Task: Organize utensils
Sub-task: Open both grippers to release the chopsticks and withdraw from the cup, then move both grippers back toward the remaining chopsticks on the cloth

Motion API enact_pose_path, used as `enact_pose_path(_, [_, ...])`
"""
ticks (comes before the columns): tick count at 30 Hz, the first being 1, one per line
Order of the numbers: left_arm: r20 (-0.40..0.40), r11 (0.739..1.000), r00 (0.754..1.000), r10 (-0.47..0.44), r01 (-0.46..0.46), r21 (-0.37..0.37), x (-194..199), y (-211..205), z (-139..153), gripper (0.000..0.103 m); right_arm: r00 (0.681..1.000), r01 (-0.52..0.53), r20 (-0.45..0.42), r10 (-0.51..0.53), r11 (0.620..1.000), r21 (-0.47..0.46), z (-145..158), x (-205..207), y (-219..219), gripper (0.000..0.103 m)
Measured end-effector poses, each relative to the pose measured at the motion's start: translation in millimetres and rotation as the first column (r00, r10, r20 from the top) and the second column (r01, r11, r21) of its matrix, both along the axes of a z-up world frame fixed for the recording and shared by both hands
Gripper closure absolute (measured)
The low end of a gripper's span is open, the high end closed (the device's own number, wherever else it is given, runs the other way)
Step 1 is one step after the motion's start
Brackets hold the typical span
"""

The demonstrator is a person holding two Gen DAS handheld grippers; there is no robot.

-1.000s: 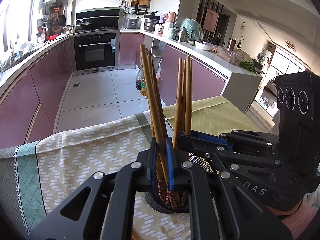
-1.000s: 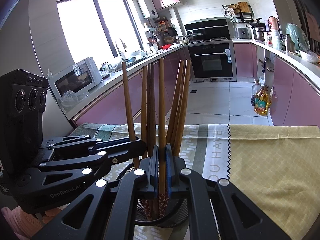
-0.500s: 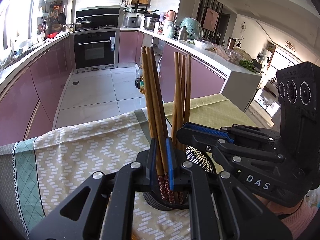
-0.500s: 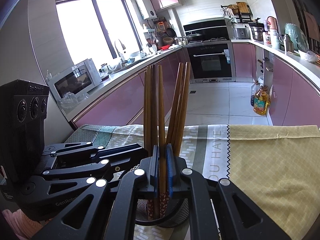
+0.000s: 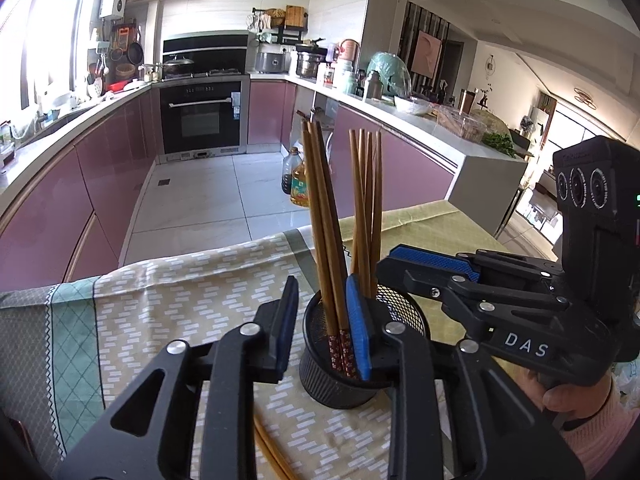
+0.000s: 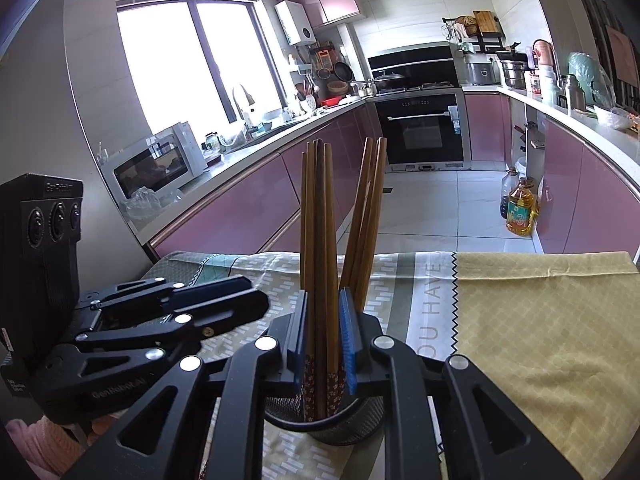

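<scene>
1. Two sets of jaws have just been opening around chopsticks standing in the mesh cup (image 5: 362,364). The left gripper (image 5: 324,320) has its blue pads parted, the left pad clear of the sticks and outside the cup's rim. The right gripper (image 6: 324,336) has a narrower gap, with a dark bundle of chopsticks (image 6: 318,248) between its pads and daylight visible on either side, so I read it as released too.
2. The chopsticks stand in two clumps inside the cup, patterned ends down: a darker bundle, and a lighter bundle (image 5: 366,204) fanning away from it towards the far rim.
3. A loose pair of chopsticks (image 5: 272,452) lies on the tablecloth (image 5: 160,304) just under the left gripper, near the cup's base.
4. This looks like the letting-go step: sticks dropped into the cup, both tools about to back off.
5. Next move, as I judge it, calls for drawing both grippers back and up without knocking the upright sticks or tipping the light cup, then lowering the left one to the loose pair.
</scene>
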State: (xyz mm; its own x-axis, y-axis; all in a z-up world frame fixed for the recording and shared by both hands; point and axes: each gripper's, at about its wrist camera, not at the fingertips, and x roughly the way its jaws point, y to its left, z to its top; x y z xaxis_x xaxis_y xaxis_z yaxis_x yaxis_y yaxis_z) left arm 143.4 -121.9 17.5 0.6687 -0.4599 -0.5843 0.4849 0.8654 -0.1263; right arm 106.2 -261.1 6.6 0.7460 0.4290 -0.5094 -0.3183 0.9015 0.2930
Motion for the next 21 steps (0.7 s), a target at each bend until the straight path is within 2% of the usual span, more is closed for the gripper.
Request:
enact_pose_path(4, [0.015,0.998,1.0,0.016,-0.015,-0.054,-16.3,23.0,10.1,0.059,1.0,-0.015,0.013,0.015,1.0,0.01,5.2,-14.8,-1.0,0.075])
enact_pose_path(6, [0.033,0.997,0.999,0.032,-0.03,-0.065,-27.0,36.0,13.5,0.046,0.999,-0.029,0.027,0.029,1.0,0.011,8.8,-25.3,-0.8,0.072])
enact_pose_path(7, [0.047,0.997,0.998,0.048,-0.045,-0.061,-32.9,42.7,14.2,0.044,0.999,-0.04,0.033,0.039,0.999,0.011,10.7,-31.1,-0.3,0.071])
enact_pose_path(9, [0.067,0.997,0.995,0.074,-0.071,-0.044,-43.3,52.6,13.1,0.031,0.997,-0.066,0.046,0.066,0.998,0.004,13.3,-43.1,1.8,0.066])
enact_pose_path(11, [0.079,0.995,0.992,0.101,-0.099,-0.02,-52.7,61.1,6.9,0.027,0.994,-0.101,0.042,0.101,0.995,-0.01,12.7,-53.1,6.2,0.056])
enact_pose_path(14, [0.064,0.991,0.989,0.134,-0.136,0.02,-62.6,71.6,-8.8,0.021,0.991,-0.135,0.021,0.135,0.991,-0.024,5.1,-63.9,14.2,0.054])
enact_pose_path(16, [0.04,0.988,0.989,0.146,-0.147,0.035,-66.9,77.9,-19.7,0.02,0.989,-0.15,-0.008,0.15,0.988,-0.038,-4.8,-68.4,22.0,0.054])
enact_pose_path(18, [0.026,0.983,0.984,0.174,-0.175,0.059,-71.9,85.5,-31.3,0.015,0.987,-0.157,-0.038,0.155,0.986,-0.048,-17.0,-70.9,29.5,0.049])
enact_pose_path(21, [0.0,0.978,0.981,0.196,-0.196,0.072,-77.5,93.9,-43.4,0.014,0.984,-0.161,-0.089,0.155,0.985,-0.065,-37.5,-71.5,41.7,0.045])
